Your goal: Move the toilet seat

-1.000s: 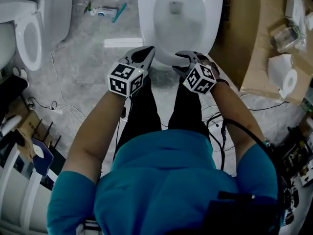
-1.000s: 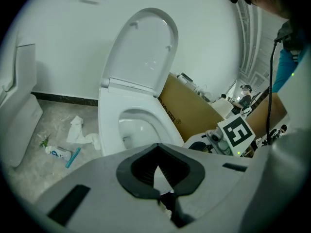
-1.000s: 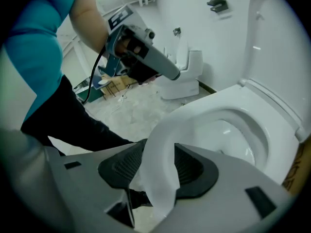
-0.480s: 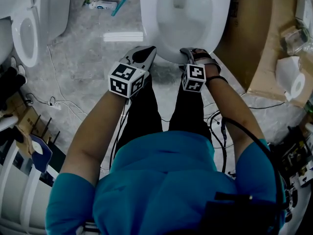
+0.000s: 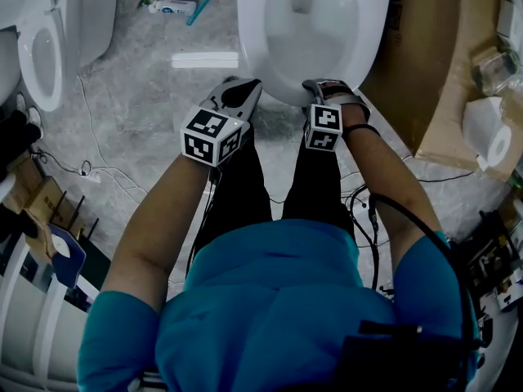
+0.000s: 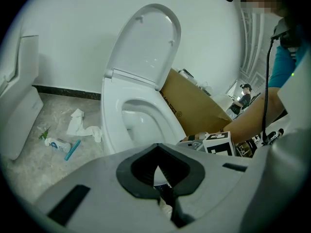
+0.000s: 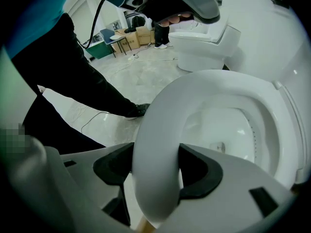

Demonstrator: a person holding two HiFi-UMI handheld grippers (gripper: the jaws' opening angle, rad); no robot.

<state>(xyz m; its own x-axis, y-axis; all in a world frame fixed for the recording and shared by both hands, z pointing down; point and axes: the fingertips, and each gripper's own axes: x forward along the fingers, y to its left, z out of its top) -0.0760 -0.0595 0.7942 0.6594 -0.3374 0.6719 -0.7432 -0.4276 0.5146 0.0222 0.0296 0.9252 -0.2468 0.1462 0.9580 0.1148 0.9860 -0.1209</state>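
right gripper (image 7: 156, 176) tips hidden behind toilet seat (image 7: 158, 125), second toilet (image 5: 49, 15) cropped

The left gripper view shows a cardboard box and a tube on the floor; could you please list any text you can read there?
On the cardboard box: dark printed marks along one edge, too blurred to read.
On the tube: coloured print, too small to read.
On the marker cube: a black-and-white square pattern only, no letters or numbers.
No text here is legible.
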